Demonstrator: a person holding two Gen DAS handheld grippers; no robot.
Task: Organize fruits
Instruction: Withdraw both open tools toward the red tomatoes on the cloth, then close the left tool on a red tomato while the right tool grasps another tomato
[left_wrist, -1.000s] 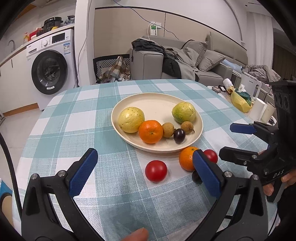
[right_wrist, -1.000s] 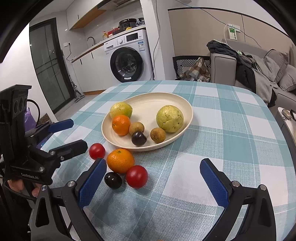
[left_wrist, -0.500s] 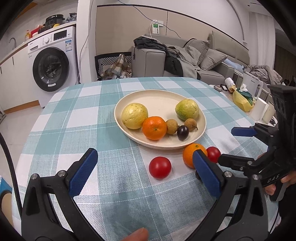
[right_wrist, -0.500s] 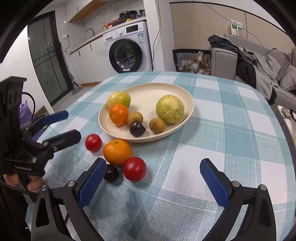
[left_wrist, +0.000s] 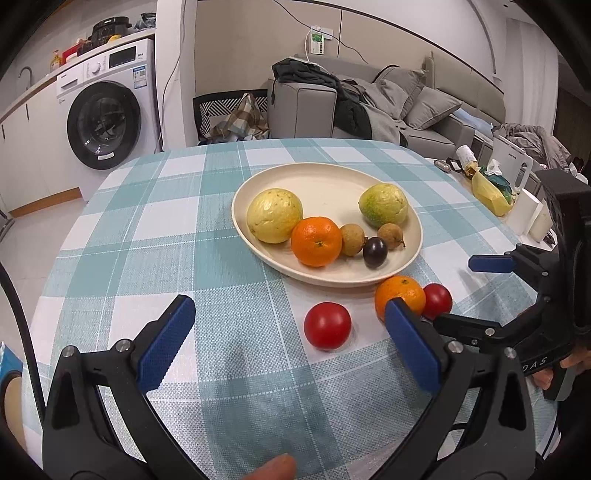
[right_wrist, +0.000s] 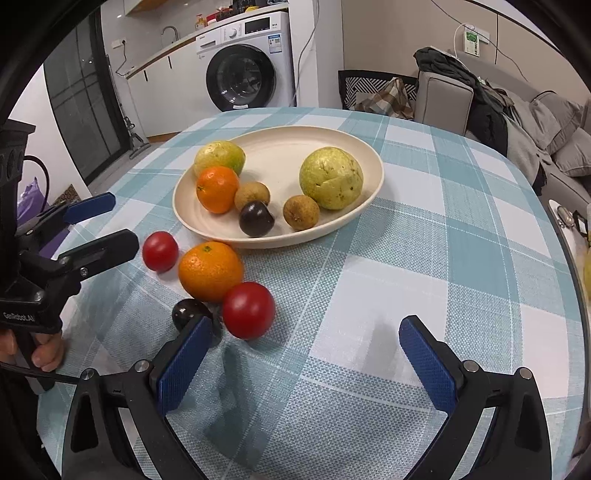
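Bench (left_wrist: 155, 236) under a teal check cloth, seen from the left wrist view. Left gripper (left_wrist: 291, 332) released, jaws wide apart, hovering over bare cloth, holding nothing. Cream plate (left_wrist: 325, 177) mid-bench carries, left to right: yellow guava (left_wrist: 274, 220), orange (left_wrist: 316, 241), brown longan (left_wrist: 352, 239), dark plum (left_wrist: 375, 252), second longan (left_wrist: 390, 236), green guava (left_wrist: 383, 205) behind. Off the plate, on the cloth near its front rim: red tomato (left_wrist: 327, 325), loose orange (left_wrist: 400, 297) just beside the rim, second tomato (left_wrist: 437, 300) touching that orange. Loose dark plum (right_wrist: 190, 313) sits by the same orange. Right gripper (right_wrist: 304, 362) released too, empty, near that cluster.
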